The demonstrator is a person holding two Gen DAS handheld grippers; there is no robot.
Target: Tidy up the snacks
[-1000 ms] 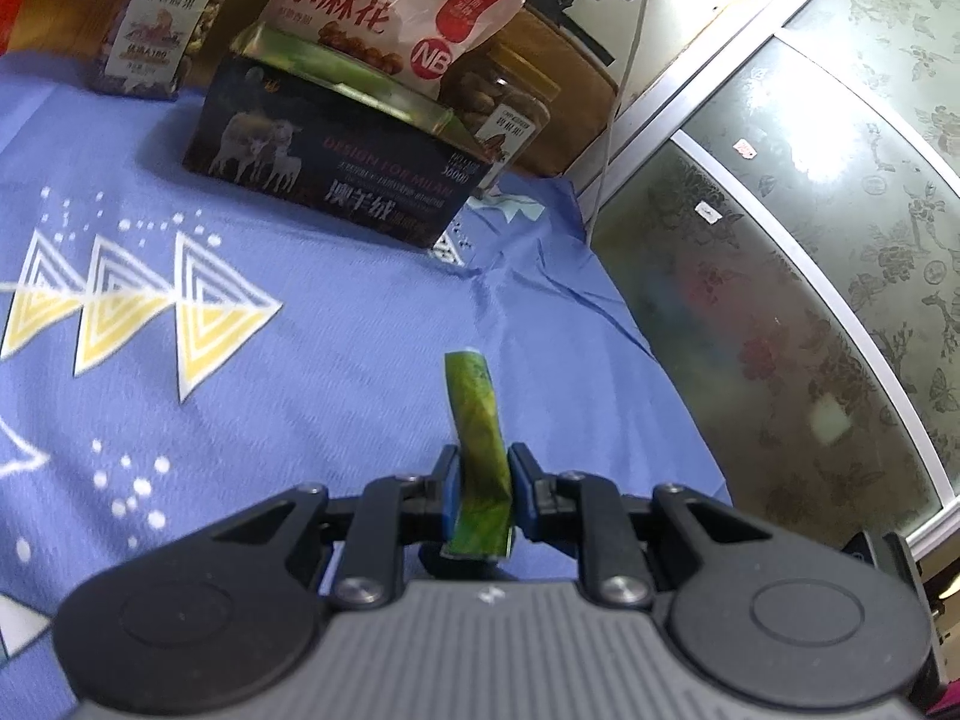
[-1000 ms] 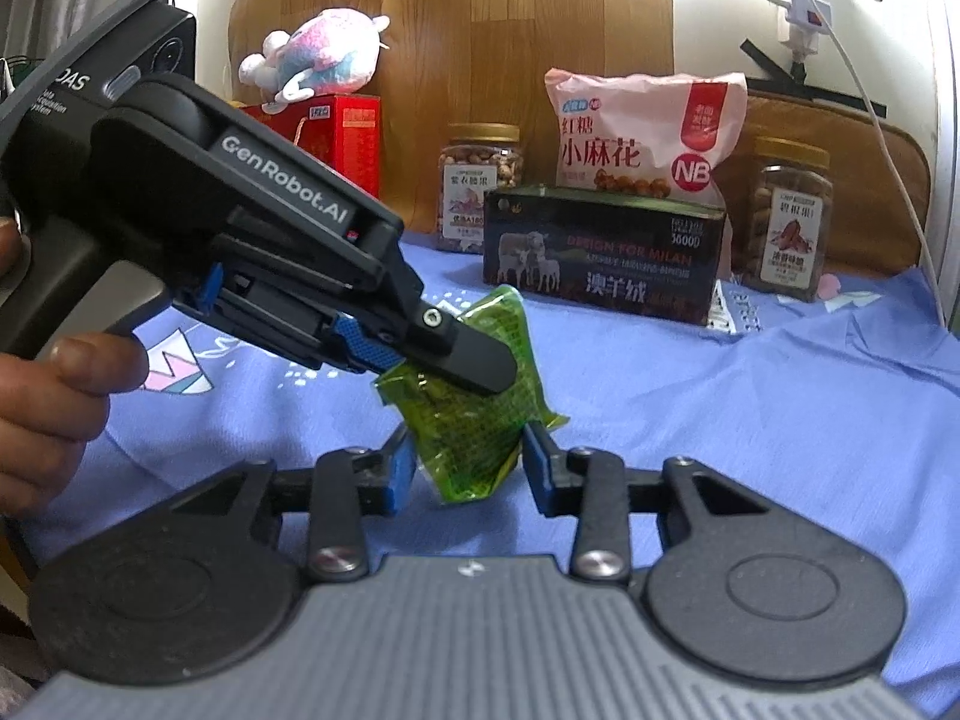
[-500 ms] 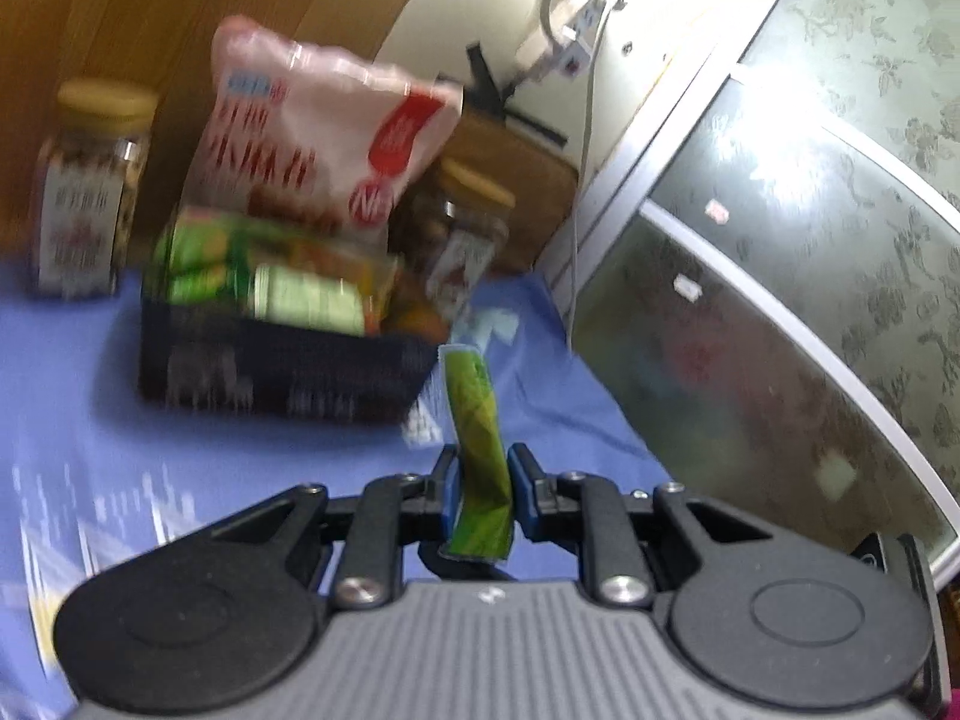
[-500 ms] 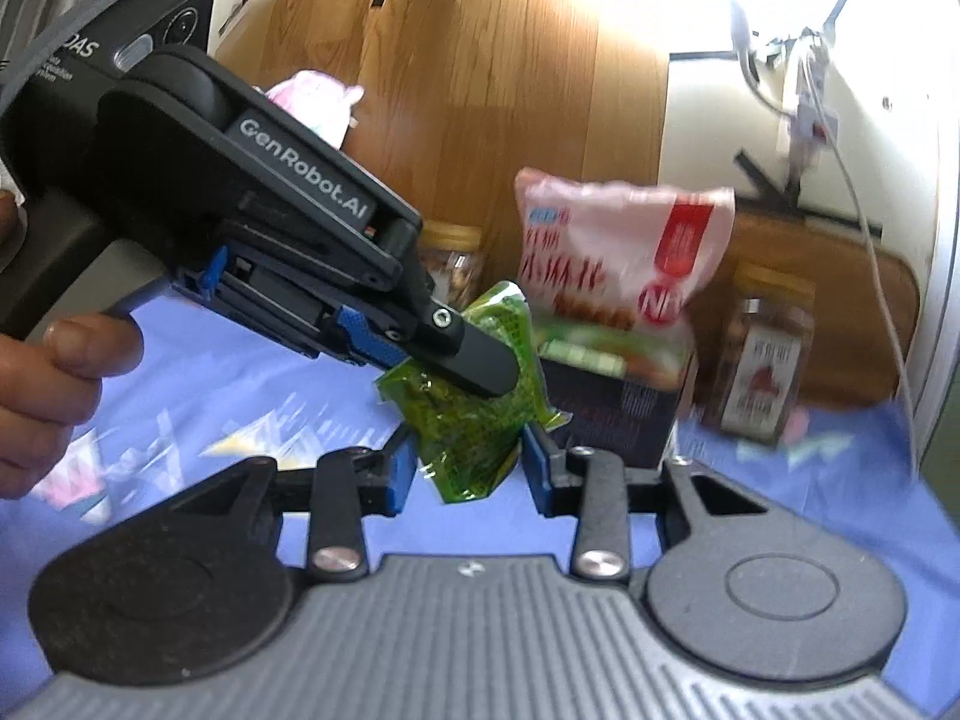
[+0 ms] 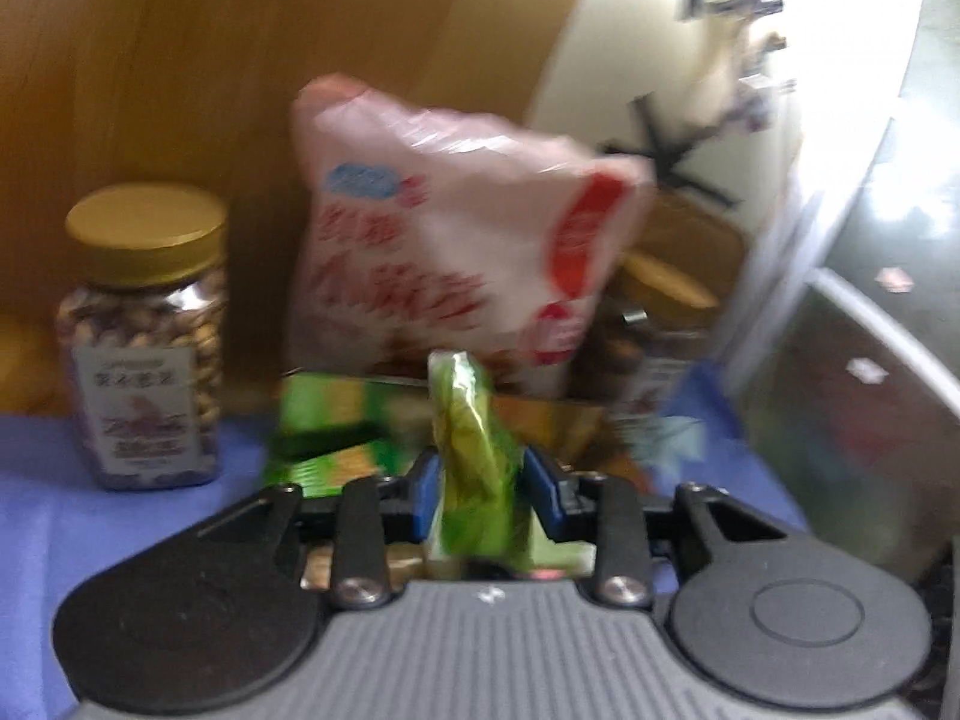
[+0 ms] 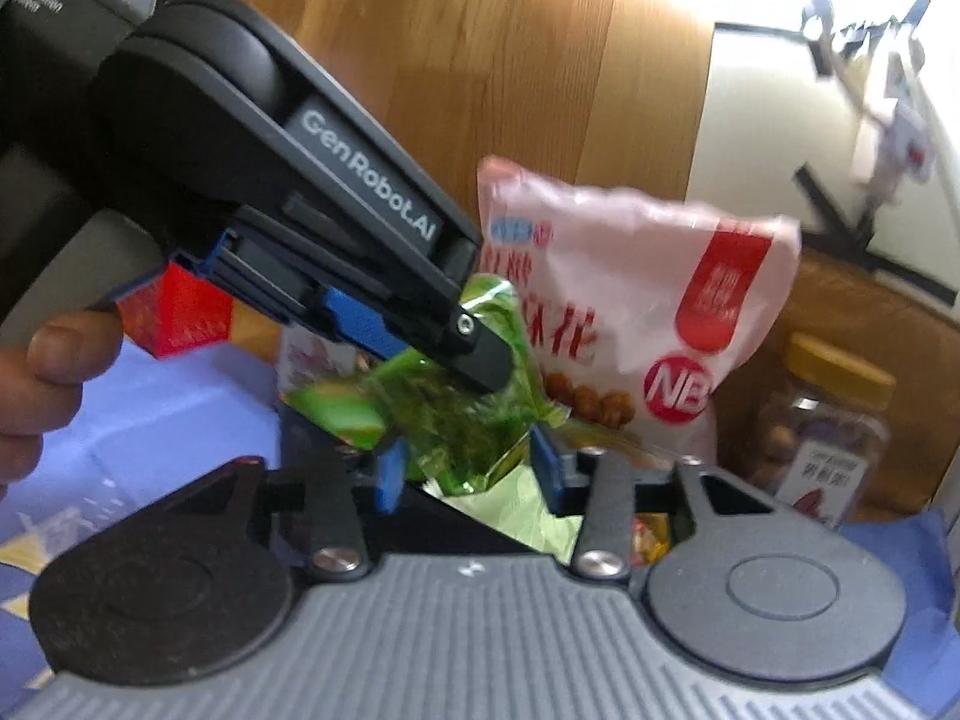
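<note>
A crinkled green snack packet (image 5: 474, 468) stands on edge between the blue pads of my left gripper (image 5: 483, 492), whose jaws are opening and have parted from it. In the right wrist view the same green packet (image 6: 462, 420) hangs between the pads of my right gripper (image 6: 467, 471), also opening, loose around it. A finger (image 6: 480, 357) of the left gripper lies across the packet's top. Just beyond and below is the dark box (image 6: 456, 522) with green packs (image 5: 336, 420) inside. Both views are blurred.
A pink snack bag (image 5: 456, 240) leans over the back of the box. Nut jars (image 5: 144, 330) (image 6: 828, 420) stand on either side on the blue cloth (image 5: 36, 510). A red box (image 6: 174, 312) and a hand (image 6: 48, 372) are at left. A wooden board stands behind.
Both grippers carried the packet forward to the dark box, which now fills the near view. Both pairs of jaws have widened, and the left no longer pinches the packet flat.
</note>
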